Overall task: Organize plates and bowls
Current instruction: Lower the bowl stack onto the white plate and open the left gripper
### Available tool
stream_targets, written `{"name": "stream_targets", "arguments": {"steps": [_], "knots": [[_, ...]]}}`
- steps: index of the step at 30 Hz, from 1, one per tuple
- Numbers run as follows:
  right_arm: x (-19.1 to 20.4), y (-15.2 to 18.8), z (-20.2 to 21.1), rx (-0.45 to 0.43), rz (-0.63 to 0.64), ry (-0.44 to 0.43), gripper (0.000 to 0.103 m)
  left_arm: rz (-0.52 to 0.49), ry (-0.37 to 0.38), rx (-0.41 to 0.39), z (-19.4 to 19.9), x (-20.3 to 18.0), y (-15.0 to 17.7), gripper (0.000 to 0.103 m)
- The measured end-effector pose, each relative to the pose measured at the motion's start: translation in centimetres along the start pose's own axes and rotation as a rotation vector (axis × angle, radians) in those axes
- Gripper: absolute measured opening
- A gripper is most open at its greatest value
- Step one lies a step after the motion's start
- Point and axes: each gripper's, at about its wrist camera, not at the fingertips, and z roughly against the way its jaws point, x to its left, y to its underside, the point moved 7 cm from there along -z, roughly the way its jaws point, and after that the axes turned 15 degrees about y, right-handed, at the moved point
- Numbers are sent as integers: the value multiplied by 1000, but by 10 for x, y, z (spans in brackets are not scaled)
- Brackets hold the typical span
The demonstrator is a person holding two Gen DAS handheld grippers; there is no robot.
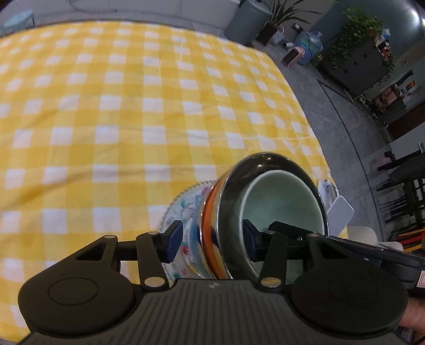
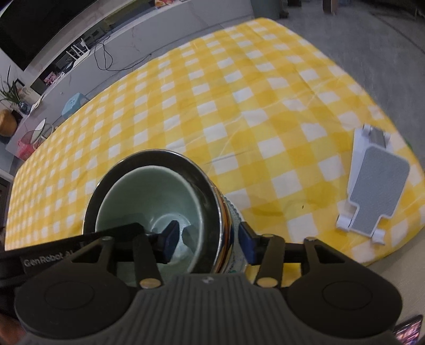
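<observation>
A stack of dishes is held over the yellow checked tablecloth [image 1: 119,111]: a pale green bowl [image 1: 281,201] nested in a shiny steel bowl [image 1: 231,212], on a patterned plate [image 1: 186,209]. My left gripper [image 1: 212,240] is shut on the stack's edge, one pad under the plate, the other inside the green bowl. In the right wrist view the green bowl [image 2: 148,201] sits in the steel bowl [image 2: 212,201]. My right gripper [image 2: 207,242] is shut on the opposite edge, one pad inside the green bowl, the other outside.
A white and grey phone stand [image 2: 372,185] lies on the cloth near the right edge; it also shows in the left wrist view [image 1: 337,209]. Beyond the table are a grey floor, plants [image 1: 358,31], a bin [image 1: 247,21] and dark chairs [image 1: 403,185].
</observation>
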Motion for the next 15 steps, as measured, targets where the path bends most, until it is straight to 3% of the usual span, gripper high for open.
{"name": "stream_targets", "arguments": {"steps": [6, 11, 15], "knots": [[0, -1, 16, -55, 20, 27, 60, -49, -12, -46, 24, -9, 1, 57], [-1, 3, 38, -121, 37, 50, 62, -89, -7, -78, 44, -18, 5, 58], [-4, 9, 56, -164, 38, 60, 64, -133, -19, -109, 60, -29, 8, 68]]}}
